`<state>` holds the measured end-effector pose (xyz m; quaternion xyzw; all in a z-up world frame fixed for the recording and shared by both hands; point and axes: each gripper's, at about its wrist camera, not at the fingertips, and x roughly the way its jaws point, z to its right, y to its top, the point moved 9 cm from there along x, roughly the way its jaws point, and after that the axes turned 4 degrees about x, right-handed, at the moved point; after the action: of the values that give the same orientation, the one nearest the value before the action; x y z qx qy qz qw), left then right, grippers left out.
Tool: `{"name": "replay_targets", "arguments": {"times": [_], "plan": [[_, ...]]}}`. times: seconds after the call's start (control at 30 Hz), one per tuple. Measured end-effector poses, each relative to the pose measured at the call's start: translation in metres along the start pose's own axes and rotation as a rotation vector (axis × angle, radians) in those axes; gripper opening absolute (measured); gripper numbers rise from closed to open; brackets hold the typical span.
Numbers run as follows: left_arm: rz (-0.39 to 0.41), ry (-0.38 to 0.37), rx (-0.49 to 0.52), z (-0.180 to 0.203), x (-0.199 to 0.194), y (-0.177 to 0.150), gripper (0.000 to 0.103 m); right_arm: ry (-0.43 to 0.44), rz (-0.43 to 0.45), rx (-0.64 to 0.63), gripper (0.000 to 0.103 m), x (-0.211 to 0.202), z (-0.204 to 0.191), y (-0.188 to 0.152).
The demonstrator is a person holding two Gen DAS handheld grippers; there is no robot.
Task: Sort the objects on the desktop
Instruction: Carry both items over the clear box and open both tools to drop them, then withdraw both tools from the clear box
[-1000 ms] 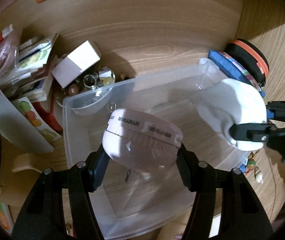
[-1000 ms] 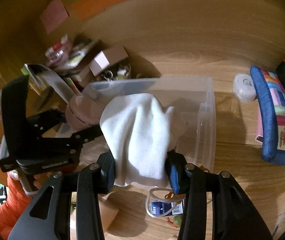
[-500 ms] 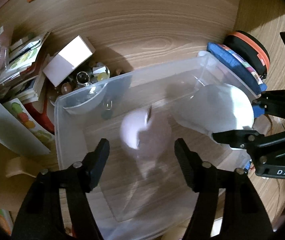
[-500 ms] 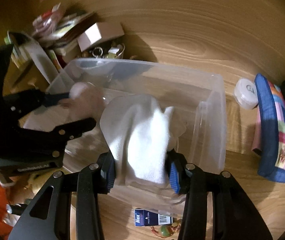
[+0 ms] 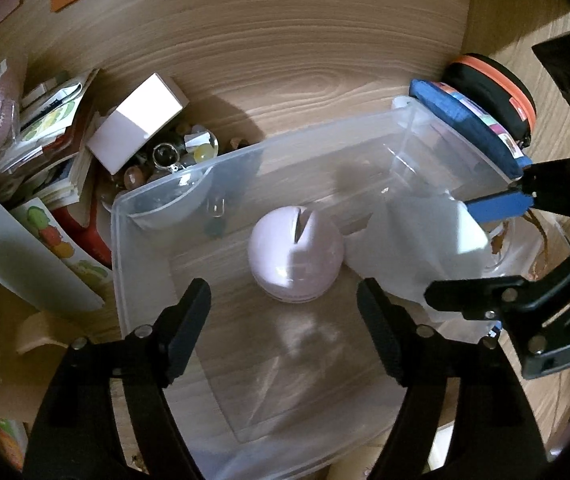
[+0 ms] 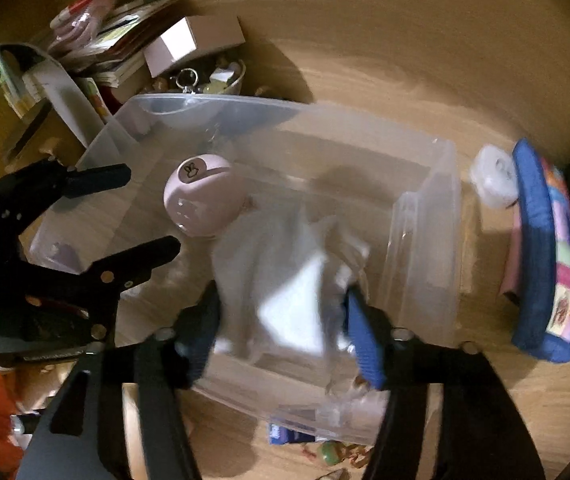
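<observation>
A clear plastic bin (image 5: 153, 204) stands on the wooden desk and also shows in the right wrist view (image 6: 437, 216). A round pink gadget (image 5: 295, 256) lies on the bin floor, seen too in the right wrist view (image 6: 205, 200). My left gripper (image 5: 283, 316) is open and empty above it. A white cloth (image 5: 417, 248) lies in the bin's right side. In the right wrist view the cloth (image 6: 289, 280) sits between the spread fingers of my right gripper (image 6: 281, 336), blurred, with gaps at both pads.
A white box (image 5: 137, 128), a bowl of trinkets (image 5: 173, 156) and a pile of books (image 5: 45, 132) lie left of the bin. A blue pouch (image 6: 541, 256), a black and orange case (image 5: 489, 88) and a white tape roll (image 6: 493, 176) lie to its right.
My left gripper opened and the pink gadget dropped into the bin. My right gripper lowered the white cloth into the bin and its fingers spread apart.
</observation>
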<state>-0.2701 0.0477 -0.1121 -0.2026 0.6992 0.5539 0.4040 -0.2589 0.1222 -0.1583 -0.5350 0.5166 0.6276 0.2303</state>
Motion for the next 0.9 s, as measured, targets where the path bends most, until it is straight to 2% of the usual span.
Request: {"name": "replay_targets", "arguments": {"times": [0.03, 0.17, 0.5, 0.6, 0.73, 0.9], "plan": [[0.005, -0.002, 0.000, 0.000, -0.002, 0.000, 0.078, -0.003, -0.008, 0.008, 0.075, -0.001, 0.001, 0.000], [0.041, 0.019, -0.001, -0.005, -0.012, 0.001, 0.092, -0.017, -0.014, 0.008, 0.075, -0.006, 0.003, -0.002], [0.082, -0.017, -0.044, -0.011, -0.027, 0.001, 0.092, -0.063, 0.076, -0.027, 0.076, -0.042, -0.002, -0.003], [0.100, -0.036, -0.059, -0.011, -0.036, 0.004, 0.093, -0.114, 0.120, -0.050, 0.076, -0.051, 0.001, 0.000], [0.139, -0.026, -0.065, -0.012, -0.055, 0.007, 0.094, -0.203, 0.194, -0.107, 0.076, -0.071, 0.000, -0.002], [0.181, 0.009, -0.073, -0.015, -0.079, 0.007, 0.096, -0.262, 0.275, -0.148, 0.080, -0.095, -0.001, -0.011]]}}
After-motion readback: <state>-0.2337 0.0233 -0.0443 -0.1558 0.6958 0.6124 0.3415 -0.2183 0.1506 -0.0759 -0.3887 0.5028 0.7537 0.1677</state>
